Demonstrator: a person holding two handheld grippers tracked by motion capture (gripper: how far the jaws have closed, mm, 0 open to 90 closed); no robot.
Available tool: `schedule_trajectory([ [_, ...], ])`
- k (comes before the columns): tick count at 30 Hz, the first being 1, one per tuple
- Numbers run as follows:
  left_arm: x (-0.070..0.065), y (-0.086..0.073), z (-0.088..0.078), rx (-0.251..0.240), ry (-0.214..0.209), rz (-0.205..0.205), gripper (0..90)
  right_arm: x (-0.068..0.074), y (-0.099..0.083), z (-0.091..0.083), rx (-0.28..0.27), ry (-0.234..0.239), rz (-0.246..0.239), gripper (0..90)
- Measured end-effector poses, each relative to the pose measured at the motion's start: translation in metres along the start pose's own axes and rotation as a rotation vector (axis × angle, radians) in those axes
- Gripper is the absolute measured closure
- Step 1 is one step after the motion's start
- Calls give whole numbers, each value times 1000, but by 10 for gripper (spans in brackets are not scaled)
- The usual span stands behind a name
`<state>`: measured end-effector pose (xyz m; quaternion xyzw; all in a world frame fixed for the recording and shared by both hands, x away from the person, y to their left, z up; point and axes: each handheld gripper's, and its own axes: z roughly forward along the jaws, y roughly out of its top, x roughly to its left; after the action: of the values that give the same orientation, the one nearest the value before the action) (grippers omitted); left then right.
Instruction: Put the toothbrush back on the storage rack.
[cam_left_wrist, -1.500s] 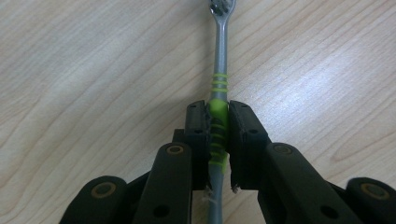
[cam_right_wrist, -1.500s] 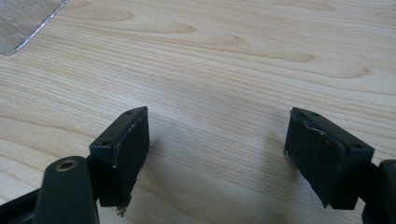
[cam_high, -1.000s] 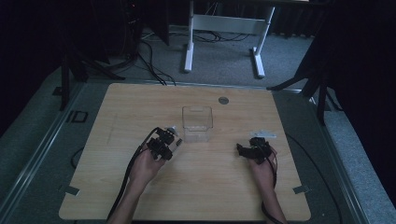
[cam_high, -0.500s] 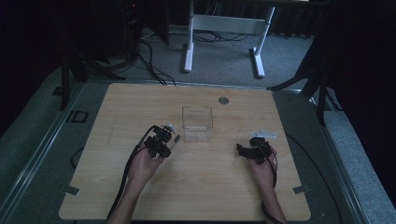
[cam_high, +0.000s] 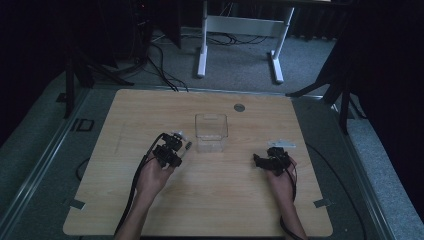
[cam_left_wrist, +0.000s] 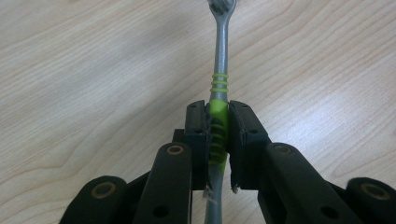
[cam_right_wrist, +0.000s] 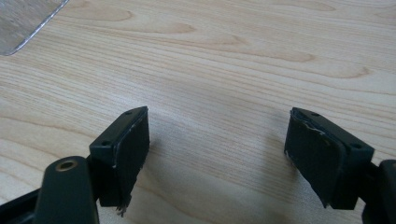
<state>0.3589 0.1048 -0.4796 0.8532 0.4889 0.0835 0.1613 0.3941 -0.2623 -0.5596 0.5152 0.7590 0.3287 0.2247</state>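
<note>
My left gripper (cam_left_wrist: 217, 109) is shut on a toothbrush (cam_left_wrist: 220, 56) with a grey shaft and a green ribbed grip; its head points away from me, just above the wooden table. In the high view the left gripper (cam_high: 170, 149) sits left of a clear plastic box (cam_high: 211, 131), and the toothbrush (cam_high: 187, 146) sticks out toward the box's near left corner. My right gripper (cam_high: 267, 161) rests at the table's right with the hand behind it. Its jaws stand wide apart in the right gripper view (cam_right_wrist: 217, 126), with bare wood between them.
A small pale flat piece (cam_high: 281, 144) lies just beyond the right gripper. A round metal disc (cam_high: 239, 107) is set in the table (cam_high: 125, 210) behind the box. A corner of clear plastic (cam_right_wrist: 23, 23) shows at the upper left of the right gripper view.
The left hand with the toothbrush has shifted slightly to the left, a little away from the box. The right hand has kept still.
</note>
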Motion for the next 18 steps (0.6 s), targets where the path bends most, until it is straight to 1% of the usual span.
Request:
schedule_trajectory([
  [8,2,0,-3,-27,6,-6,789,0,0,0,0,0,0,220],
  [11,2,0,-5,-45,7,-16,789,0,0,0,0,0,0,220],
  [18,2,0,-9,-83,14,-20,790,0,0,0,0,0,0,220],
])
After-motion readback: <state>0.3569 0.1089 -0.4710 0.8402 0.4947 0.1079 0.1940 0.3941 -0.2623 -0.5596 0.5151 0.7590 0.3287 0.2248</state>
